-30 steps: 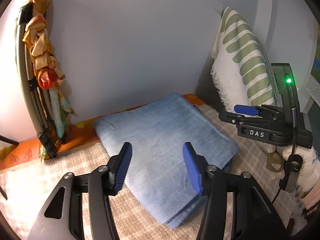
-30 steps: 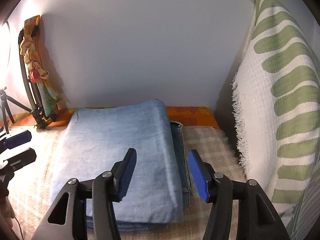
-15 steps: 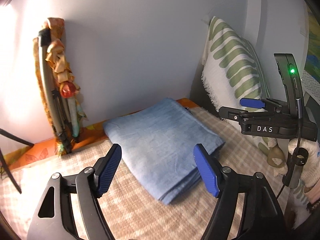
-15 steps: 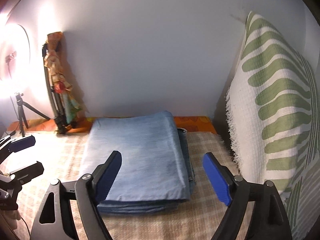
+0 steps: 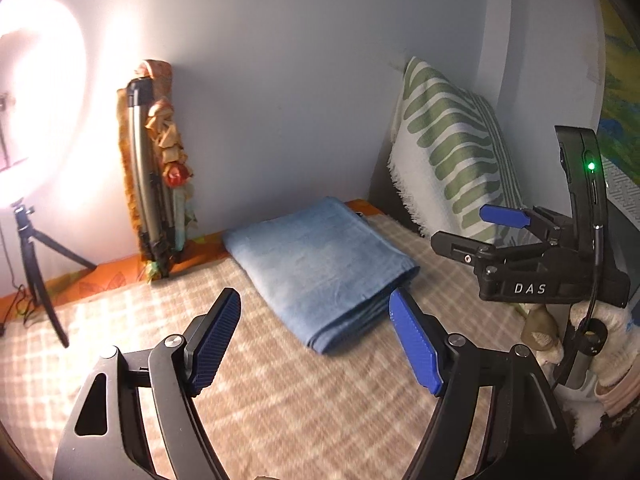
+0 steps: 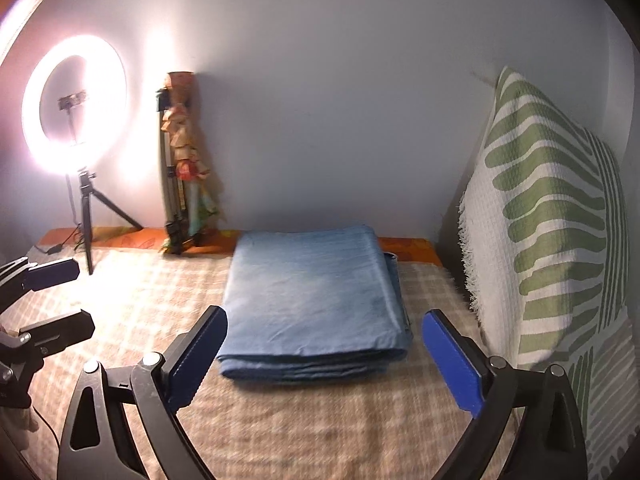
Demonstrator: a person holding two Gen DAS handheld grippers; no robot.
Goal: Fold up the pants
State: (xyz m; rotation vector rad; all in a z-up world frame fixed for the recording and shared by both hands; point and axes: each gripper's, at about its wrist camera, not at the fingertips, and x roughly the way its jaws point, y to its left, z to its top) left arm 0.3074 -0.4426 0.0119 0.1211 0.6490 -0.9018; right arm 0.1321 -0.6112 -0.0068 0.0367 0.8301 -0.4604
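The blue pants (image 5: 320, 260) (image 6: 316, 300) lie folded in a flat rectangular stack on the checked beige blanket, close to the wall. My left gripper (image 5: 316, 342) hangs in front of the stack, open and empty, clear of the cloth. My right gripper (image 6: 324, 360) is also short of the stack, its jaws opening wide with nothing between them. In the left wrist view the right gripper (image 5: 504, 236) appears at the right edge. The left gripper's blue fingers (image 6: 52, 272) show at the left edge of the right wrist view.
A green-and-white patterned pillow (image 6: 552, 232) leans upright to the right of the pants. A lit ring light on a tripod (image 6: 74, 100) stands at the back left. A folded tripod wrapped in coloured cloth (image 6: 184, 168) leans on the wall. The blanket (image 6: 320, 432) covers the near surface.
Both grippers have pulled back and up from the folded pants, which now look smaller and farther away. Both sets of jaws stand wider than before. The ring light has come into view.
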